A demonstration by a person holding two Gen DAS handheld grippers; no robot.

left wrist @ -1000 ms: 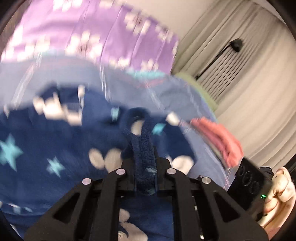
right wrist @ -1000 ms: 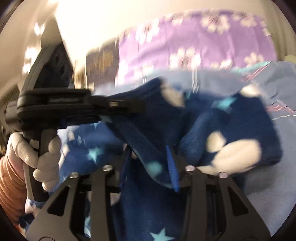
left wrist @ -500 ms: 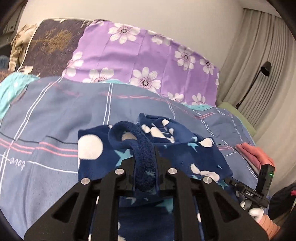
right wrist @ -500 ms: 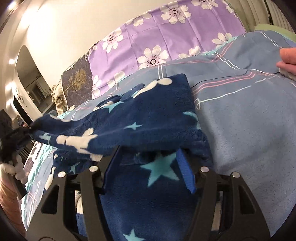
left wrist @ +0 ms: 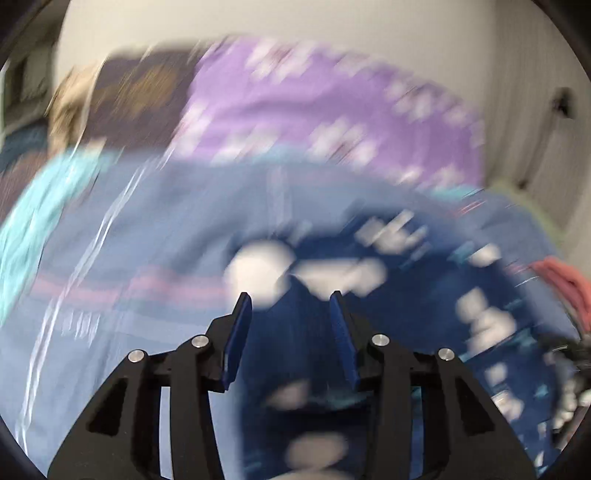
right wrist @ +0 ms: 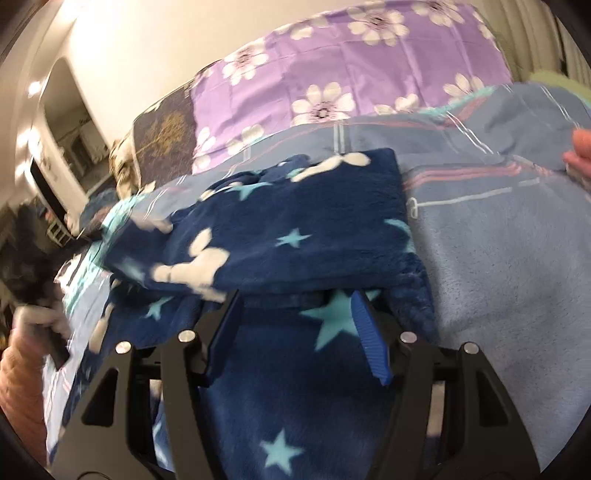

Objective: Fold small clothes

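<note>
- Your bed cover spreads across both views and carries everything listed here.
- The fleece garment lies on the cover, folded over itself, its upper layer resting on the lower one.
- Your right gripper sits at the garment's near edge, jaws apart, fleece between them.
- Your left gripper sits at the garment's other side, jaws just opened, fabric between them, not pressed.
- The pillow lies behind the garment, at the head of the bed.
- A second pillow lies just left of the first.
- A folded cloth lies at the right edge of the left wrist view, beyond the garment.
- Wall stands behind the pillows.
</note>
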